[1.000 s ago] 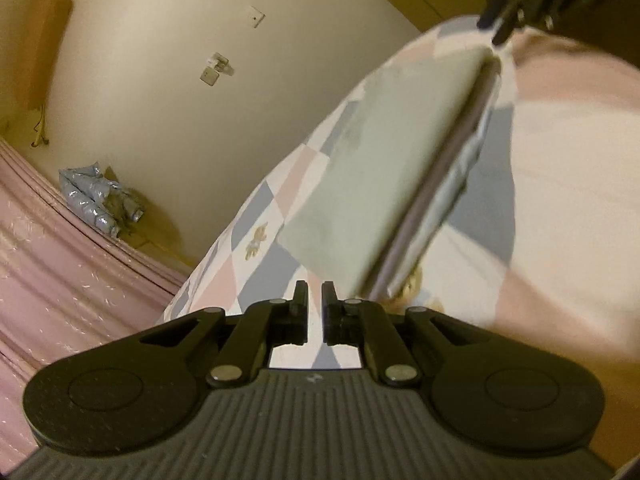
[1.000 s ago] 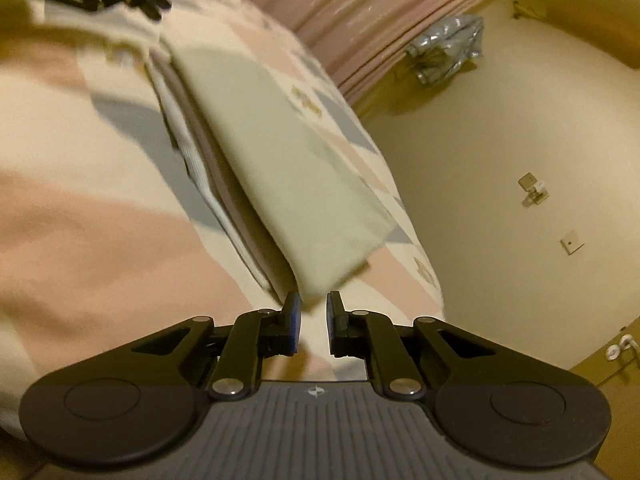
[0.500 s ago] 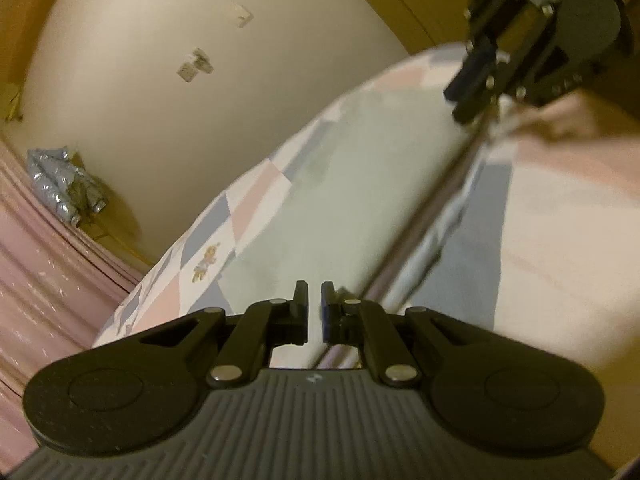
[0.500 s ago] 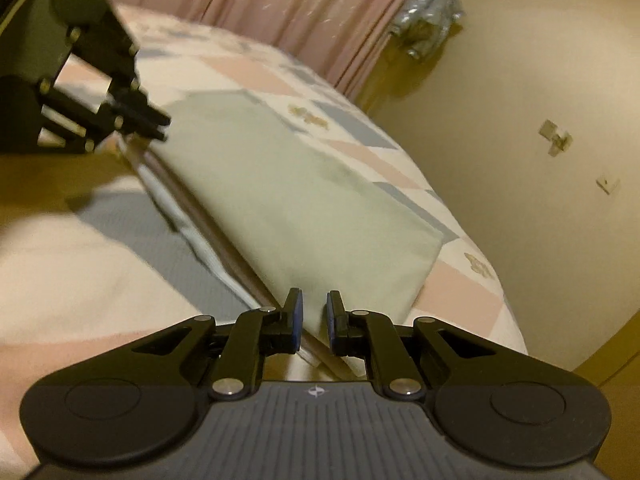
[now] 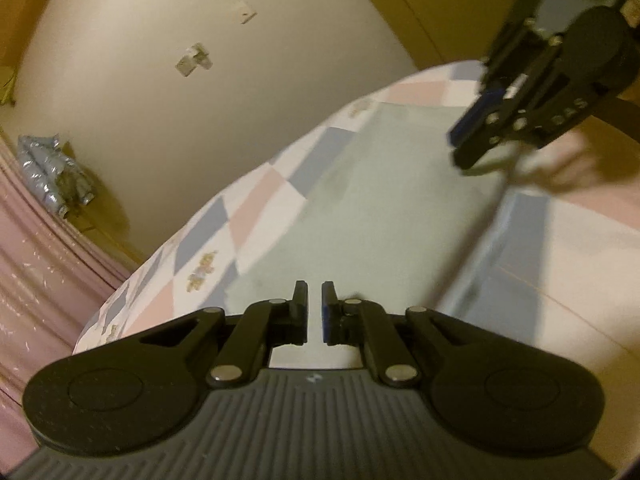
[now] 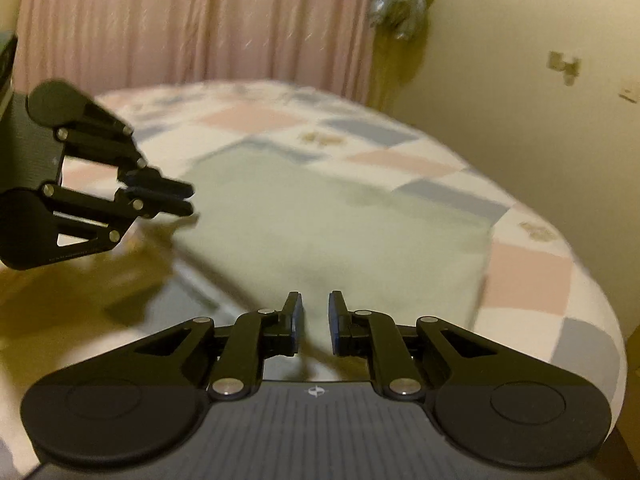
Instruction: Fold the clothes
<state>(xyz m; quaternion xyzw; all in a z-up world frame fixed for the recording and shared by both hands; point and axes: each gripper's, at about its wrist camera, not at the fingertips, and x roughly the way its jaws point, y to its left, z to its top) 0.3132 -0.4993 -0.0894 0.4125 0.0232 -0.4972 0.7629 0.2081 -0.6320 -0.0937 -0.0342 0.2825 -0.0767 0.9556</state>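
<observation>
Left gripper (image 5: 314, 312) nearly closed, empty; right gripper (image 6: 314, 322) opening its jaws, nothing between them. Both hang above the pale green folded garment (image 6: 320, 224), lying flat near the checked bed cover's (image 6: 524, 268) wall-side edge. This fold looks set down; next needs a fresh grip.

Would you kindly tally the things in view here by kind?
Grippers: 2, the left gripper and the right gripper
Folded green cloth: 1
Patchwork bedspread: 1
Pink curtain: 1
Silver bag: 1
Total: 6
</observation>
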